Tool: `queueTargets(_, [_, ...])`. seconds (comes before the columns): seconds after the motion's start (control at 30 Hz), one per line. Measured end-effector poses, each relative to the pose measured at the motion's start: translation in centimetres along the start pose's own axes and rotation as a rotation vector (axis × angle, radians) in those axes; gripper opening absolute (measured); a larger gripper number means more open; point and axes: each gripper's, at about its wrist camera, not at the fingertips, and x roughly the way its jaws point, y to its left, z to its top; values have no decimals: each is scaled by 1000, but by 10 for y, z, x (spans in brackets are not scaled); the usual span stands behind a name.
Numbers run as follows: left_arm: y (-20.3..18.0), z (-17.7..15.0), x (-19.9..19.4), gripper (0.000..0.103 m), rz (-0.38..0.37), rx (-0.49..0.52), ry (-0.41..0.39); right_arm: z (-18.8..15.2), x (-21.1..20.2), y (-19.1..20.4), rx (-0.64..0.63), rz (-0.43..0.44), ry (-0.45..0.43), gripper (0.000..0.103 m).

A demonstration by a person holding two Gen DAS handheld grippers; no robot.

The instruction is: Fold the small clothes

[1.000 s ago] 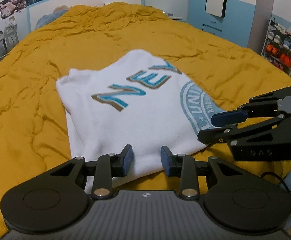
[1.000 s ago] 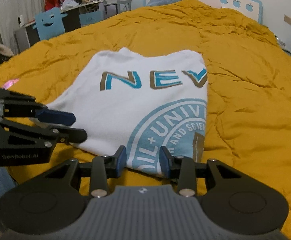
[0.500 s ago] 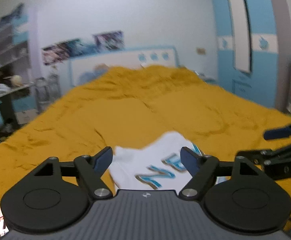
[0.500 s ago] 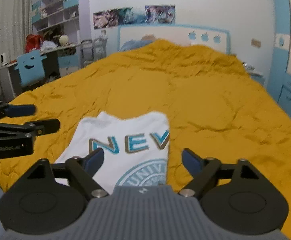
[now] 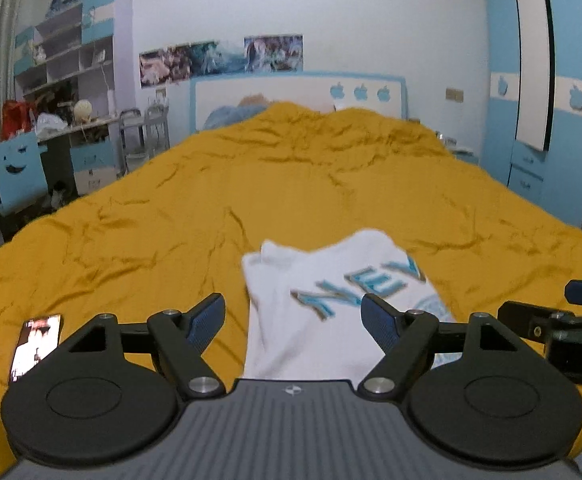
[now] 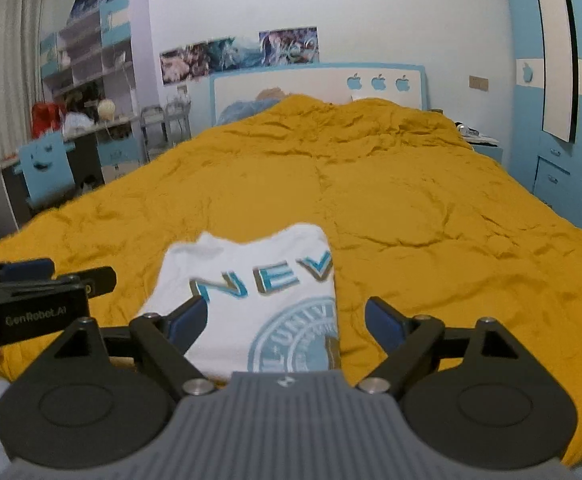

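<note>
A folded white T-shirt (image 5: pixel 315 304) with blue "NEV" lettering and a round blue crest lies flat on the yellow bed cover (image 5: pixel 291 184) near the front edge; it also shows in the right wrist view (image 6: pixel 259 292). My left gripper (image 5: pixel 293 320) is open and empty, held above and in front of the shirt. My right gripper (image 6: pixel 287 322) is open and empty too, above the shirt's near edge. Each gripper shows at the side of the other's view: the right one (image 5: pixel 571 316) and the left one (image 6: pixel 31 288).
A phone (image 5: pixel 35 344) lies on the cover at the front left. A desk, blue chair (image 5: pixel 19 176) and shelves stand left of the bed. A blue wardrobe (image 5: pixel 547 100) stands at the right. A headboard (image 6: pixel 319 88) is at the far end.
Both grippers opened wide from a narrow gap and lifted up and back from the shirt's near edge. The shirt stays folded on the bed.
</note>
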Motion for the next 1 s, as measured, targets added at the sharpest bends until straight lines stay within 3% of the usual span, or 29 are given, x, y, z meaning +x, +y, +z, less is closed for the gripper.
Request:
queueTargets(0.17, [-1, -10, 2, 91, 12, -19, 66, -17, -2, 5, -48, -4, 33, 82])
queueTargets(0.4, [-9, -28, 8, 91, 8, 28, 151, -35, 16, 4, -37, -14, 157, 82])
queueTargets(0.6, [-11, -34, 8, 91, 3, 42, 168, -42, 25, 6, -18, 0, 203, 82])
queueTargets(1.0, [-13, -35, 10, 91, 3, 52, 184, -41, 29, 2, -3, 1, 217, 82])
